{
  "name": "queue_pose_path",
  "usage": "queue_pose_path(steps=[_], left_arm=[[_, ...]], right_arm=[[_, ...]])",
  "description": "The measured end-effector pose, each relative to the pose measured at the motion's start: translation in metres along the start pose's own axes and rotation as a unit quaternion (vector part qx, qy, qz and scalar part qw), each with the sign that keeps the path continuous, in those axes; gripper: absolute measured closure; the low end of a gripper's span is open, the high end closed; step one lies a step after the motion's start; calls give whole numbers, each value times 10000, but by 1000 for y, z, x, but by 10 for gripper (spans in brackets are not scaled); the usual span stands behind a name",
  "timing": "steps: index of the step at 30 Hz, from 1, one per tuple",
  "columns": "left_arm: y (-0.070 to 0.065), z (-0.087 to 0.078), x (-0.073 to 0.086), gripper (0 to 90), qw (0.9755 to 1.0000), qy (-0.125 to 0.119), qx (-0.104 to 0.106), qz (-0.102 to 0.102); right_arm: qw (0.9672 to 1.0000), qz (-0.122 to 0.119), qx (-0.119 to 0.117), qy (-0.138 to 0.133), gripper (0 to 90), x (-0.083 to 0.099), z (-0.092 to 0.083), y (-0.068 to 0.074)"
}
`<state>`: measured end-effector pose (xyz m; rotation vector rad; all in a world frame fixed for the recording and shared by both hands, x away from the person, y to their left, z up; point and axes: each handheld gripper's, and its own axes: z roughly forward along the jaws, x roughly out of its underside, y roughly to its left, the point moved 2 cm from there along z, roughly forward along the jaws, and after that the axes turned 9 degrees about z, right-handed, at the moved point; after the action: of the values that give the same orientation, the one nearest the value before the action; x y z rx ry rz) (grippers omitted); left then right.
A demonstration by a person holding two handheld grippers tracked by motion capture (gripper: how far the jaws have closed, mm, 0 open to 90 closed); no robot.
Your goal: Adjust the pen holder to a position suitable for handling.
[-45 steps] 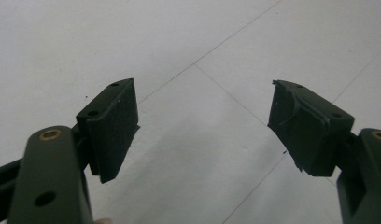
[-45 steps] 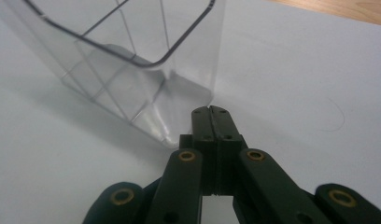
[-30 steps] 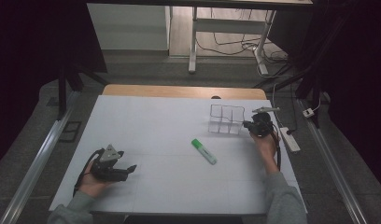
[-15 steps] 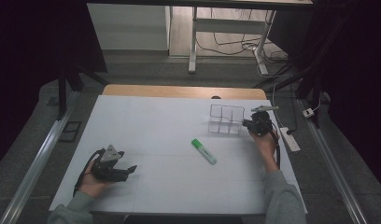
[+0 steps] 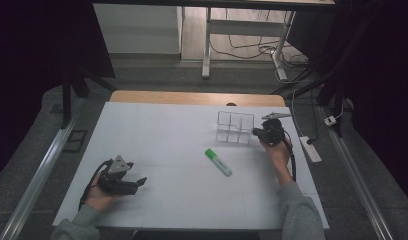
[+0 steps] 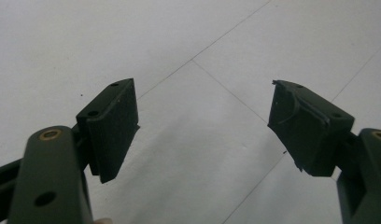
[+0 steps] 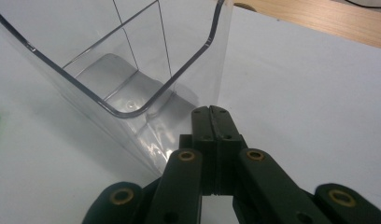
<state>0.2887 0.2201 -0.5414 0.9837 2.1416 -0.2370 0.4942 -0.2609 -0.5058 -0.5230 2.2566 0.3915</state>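
Over at the far right of the desk (image 5: pixel 162 130), the right hand-held gripper (image 5: pixel 257 132) sits just beside the right end of a clear plastic organiser (image 5: pixel 235 127), a small tray split into compartments. Seen from the right gripper view, its two black jaws are pressed flat together with nothing between them, their tips right at the organiser's (image 7: pixel 118 79) rounded corner wall; whether they actually touch the plastic I cannot tell. The organiser's compartments look empty in that view. The person's right hand (image 5: pixel 278 152) grips the tool from the near side, with a cable trailing back along the sleeve.

A green marker (image 5: pixel 218 162) lies flat on the white surface, near the middle and slightly to the right, pointing diagonally from far left to near right. It is apart from the organiser, on its near side, and a sliver of green shows at the left edge of the right gripper view.

At the near left corner, the left hand-held gripper (image 5: pixel 139 182) rests low over the desk in the person's left hand (image 5: pixel 99 192), pointing to the right, well apart from the marker. In the left gripper view its jaws are spread wide, and between them lies bare white desk (image 6: pixel 198 56) with faint seam lines
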Motion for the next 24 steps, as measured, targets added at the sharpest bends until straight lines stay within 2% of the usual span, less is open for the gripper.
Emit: queue_pose_path(steps=[13,24], left_arm=[[0,0,0,237,10000,25,-8,6],[-1,0,0,237,10000,20,-14,20]], right_arm=[[9999,-51,-102,6,892,-6,8,20],[9995,-210,-225,48,892,-12,19,39]])
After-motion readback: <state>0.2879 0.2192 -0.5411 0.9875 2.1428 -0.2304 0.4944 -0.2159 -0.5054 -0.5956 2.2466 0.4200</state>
